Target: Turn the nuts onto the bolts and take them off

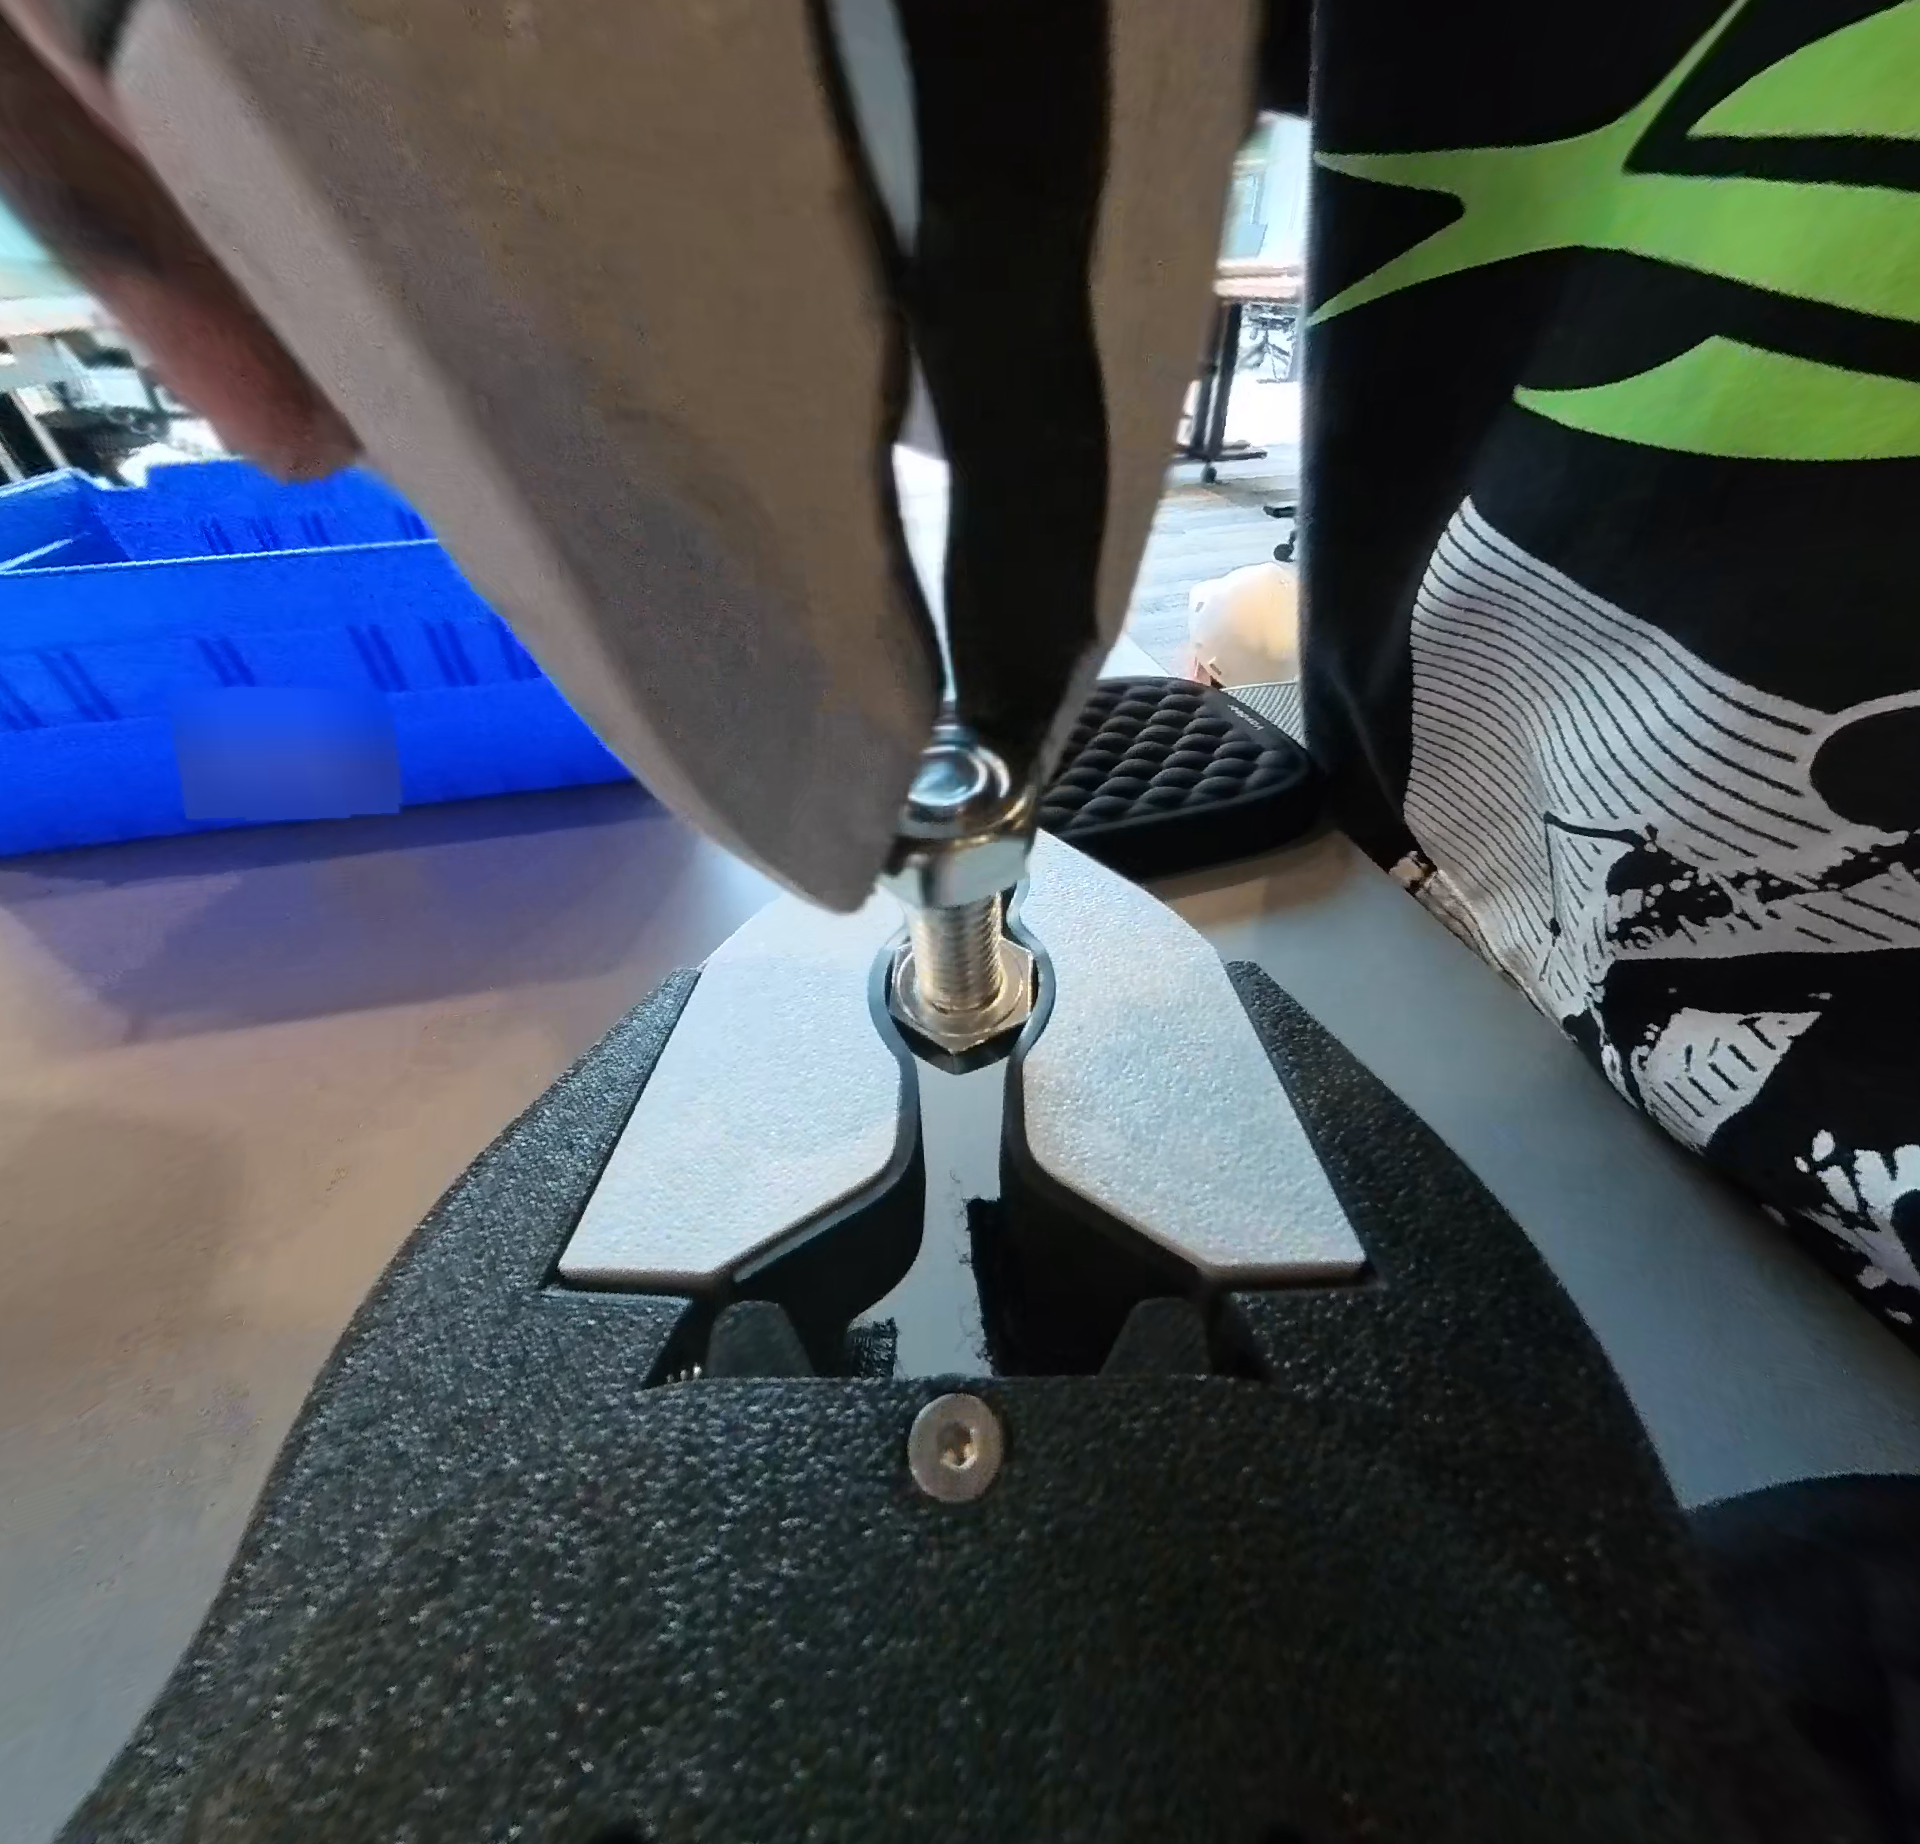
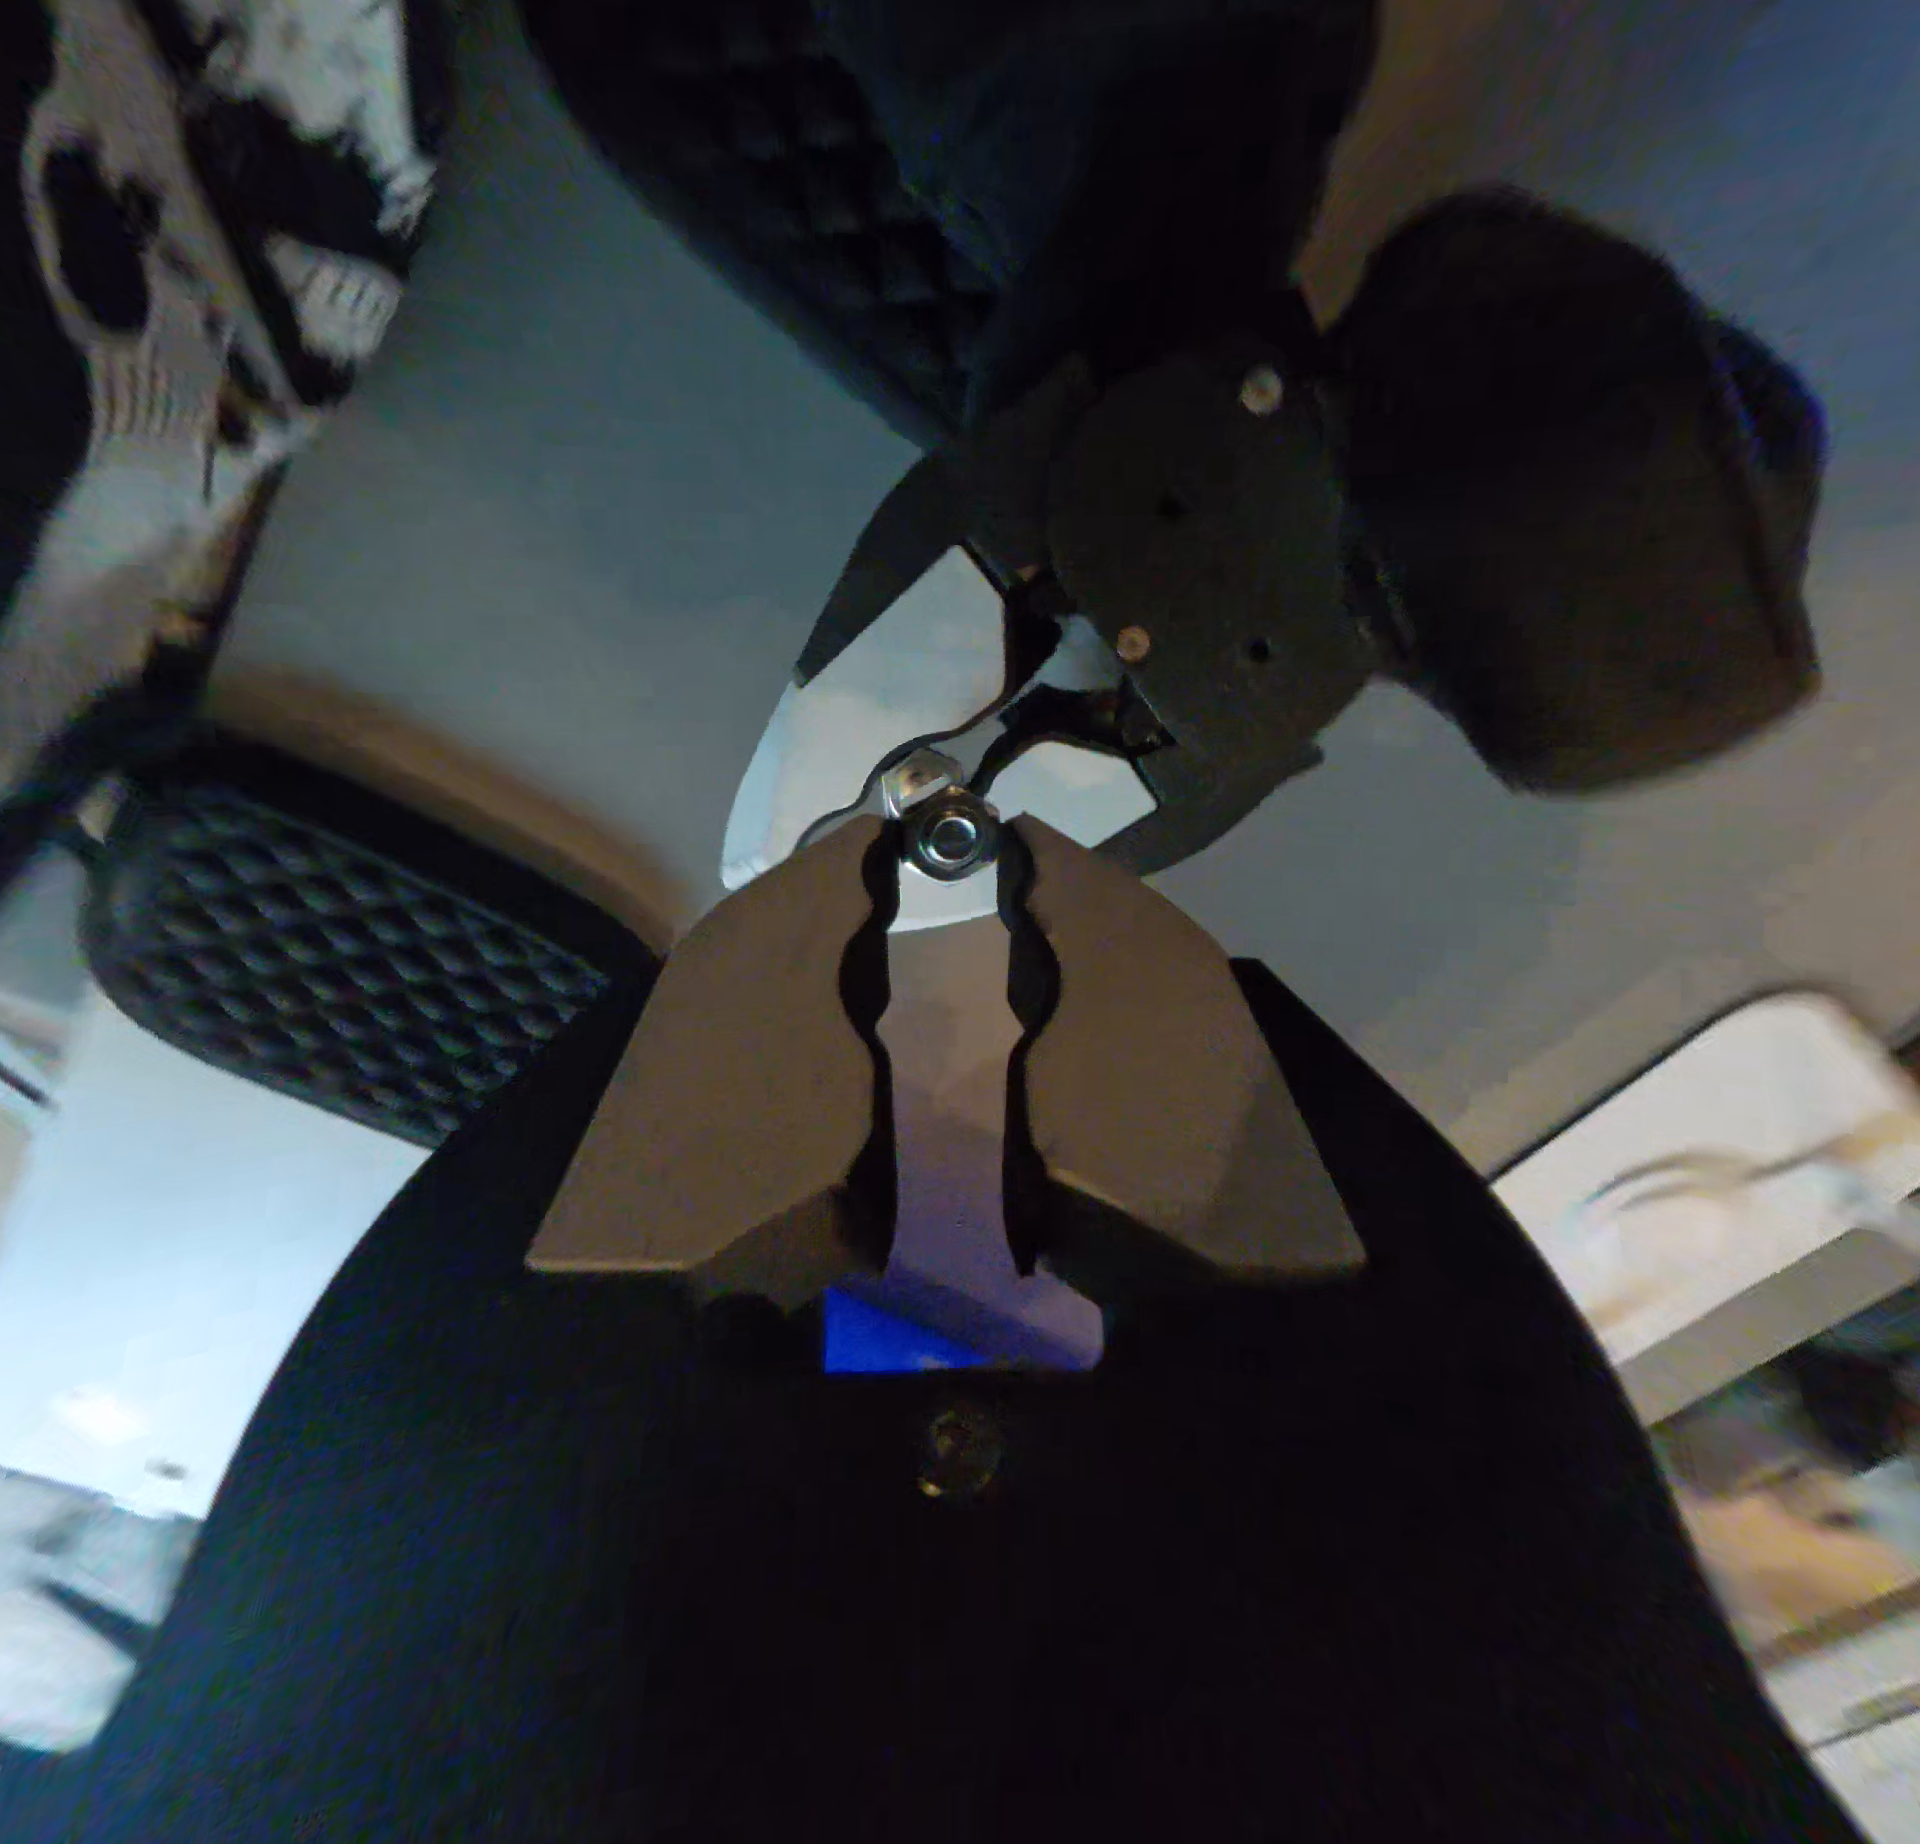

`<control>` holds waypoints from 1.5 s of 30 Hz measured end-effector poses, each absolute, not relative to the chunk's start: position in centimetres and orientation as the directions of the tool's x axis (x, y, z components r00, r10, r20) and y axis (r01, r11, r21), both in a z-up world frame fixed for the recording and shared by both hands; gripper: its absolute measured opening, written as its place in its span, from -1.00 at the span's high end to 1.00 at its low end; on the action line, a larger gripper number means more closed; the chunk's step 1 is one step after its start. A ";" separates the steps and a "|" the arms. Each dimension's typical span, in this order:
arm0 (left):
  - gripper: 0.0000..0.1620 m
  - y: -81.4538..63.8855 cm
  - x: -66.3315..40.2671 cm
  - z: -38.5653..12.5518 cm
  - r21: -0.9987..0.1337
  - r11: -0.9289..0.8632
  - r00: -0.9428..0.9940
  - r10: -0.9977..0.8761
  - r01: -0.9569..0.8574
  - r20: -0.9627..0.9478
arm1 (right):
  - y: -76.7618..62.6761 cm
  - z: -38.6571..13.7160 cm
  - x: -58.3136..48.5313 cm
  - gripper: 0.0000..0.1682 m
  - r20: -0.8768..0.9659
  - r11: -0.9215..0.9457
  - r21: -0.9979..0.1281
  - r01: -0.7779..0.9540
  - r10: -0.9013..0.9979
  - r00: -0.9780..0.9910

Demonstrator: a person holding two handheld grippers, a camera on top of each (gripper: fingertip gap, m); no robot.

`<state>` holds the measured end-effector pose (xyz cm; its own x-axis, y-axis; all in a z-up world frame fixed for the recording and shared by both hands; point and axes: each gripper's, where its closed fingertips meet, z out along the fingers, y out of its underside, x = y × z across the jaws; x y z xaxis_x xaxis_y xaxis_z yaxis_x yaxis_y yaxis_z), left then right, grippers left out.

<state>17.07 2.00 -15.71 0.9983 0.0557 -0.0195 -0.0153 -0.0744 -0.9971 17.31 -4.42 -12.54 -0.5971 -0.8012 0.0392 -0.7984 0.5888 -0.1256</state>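
Here the left hand-held gripper is closed on a hex nut, which sits in the notch between its two grey fingers. A threaded steel bolt rises out of the nut. The right hand-held gripper comes in from above, its grey fingers clamped on the bolt's head, beside a second nut-like collar just under that head. In the right wrist view the same joint is seen end-on: the right hand-held gripper pinches the round bolt head between its fingertips, and the left hand-held gripper reaches in from beyond, holding the lower nut. The whole assembly is held above the grey desk, near the edge where a person in a black printed shirt stands. A blue plastic bin rests toward the far left of the desk, and a black textured pad lies close to the person's edge.
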 end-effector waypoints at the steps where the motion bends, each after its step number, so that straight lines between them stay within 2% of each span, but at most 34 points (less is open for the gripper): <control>1: 0.88 2.0 17.0 -15.7 -0.997 -0.077 0.998 0.060 -0.014 -0.019 | -4.4 -12.6 17.2 0.79 0.036 0.692 -0.124 -0.711 -0.713 -0.700; 3: 0.88 2.0 17.0 -15.8 -0.997 -0.081 0.998 0.060 -0.017 -0.022 | -4.2 -12.6 17.3 0.80 0.000 0.857 -0.134 -0.497 -0.502 -0.865; 4: 0.88 2.1 17.1 -15.8 -0.996 -0.084 0.998 0.058 -0.023 -0.027 | -4.1 -12.6 17.4 0.80 -0.010 0.881 -0.154 -0.448 -0.455 -0.890; 9: 0.88 2.0 17.1 -15.8 -0.997 -0.079 0.998 0.061 -0.019 -0.024 | -4.3 -12.6 17.3 0.80 0.006 0.888 -0.216 -0.406 -0.415 -0.910; 12: 0.88 2.0 17.1 -15.7 -0.997 -0.077 0.998 0.061 -0.021 -0.026 | -4.7 -12.4 16.8 0.61 0.044 0.872 -0.262 -0.414 -0.418 -0.908; 14: 0.88 2.0 17.1 -15.7 -0.997 -0.073 0.998 0.062 -0.021 -0.026 | -5.2 -11.7 16.9 0.47 0.068 0.815 -0.387 -0.433 -0.443 -0.894; 16: 0.88 2.0 17.0 -15.6 -0.997 -0.070 0.998 0.064 -0.022 -0.027 | -5.5 -10.6 17.1 0.32 0.084 0.718 -0.564 -0.408 -0.442 -0.893; 19: 0.87 1.8 16.9 -15.4 -0.998 -0.061 0.997 0.076 -0.023 -0.028 | -5.1 -8.9 16.9 0.13 0.172 0.462 -0.803 -0.377 -0.427 -0.888; 23: 0.87 1.7 16.4 -15.5 -0.998 -0.064 0.994 0.109 -0.019 -0.026 | -3.4 -8.4 16.0 0.19 0.201 0.150 -0.954 -0.260 -0.322 -0.925; 27: 0.86 1.6 15.8 -15.7 -0.996 -0.081 0.988 0.151 -0.023 -0.035 | -3.0 -8.5 17.0 0.14 0.152 -0.031 -0.988 -0.149 -0.290 -0.945; 31: 0.87 1.6 15.1 -16.1 -0.994 -0.108 0.980 0.192 -0.031 -0.051 | -3.2 -10.3 17.8 0.04 0.158 0.010 -0.986 -0.168 -0.285 -0.945; 35: 0.87 1.6 15.0 -16.2 -0.992 -0.119 0.979 0.198 -0.028 -0.052 | -3.3 -11.4 17.4 0.08 0.133 0.054 -0.987 -0.152 -0.258 -0.957; 39: 0.87 1.5 14.8 -16.3 -0.992 -0.121 0.977 0.208 -0.024 -0.049 | -3.2 -10.5 17.7 0.15 0.116 -0.021 -0.993 -0.114 -0.246 -0.962; 45: 0.87 1.6 14.4 -16.6 -0.989 -0.144 0.969 0.239 -0.023 -0.058 | -3.7 -11.7 17.6 0.26 0.099 0.003 -0.995 -0.103 -0.247 -0.964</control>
<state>14.36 1.56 -16.59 0.9692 0.2393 -0.0579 -0.0234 -0.1444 -0.9892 17.56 -3.66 -11.65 -0.9640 -0.2469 0.0987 -0.1027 0.0032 -0.9947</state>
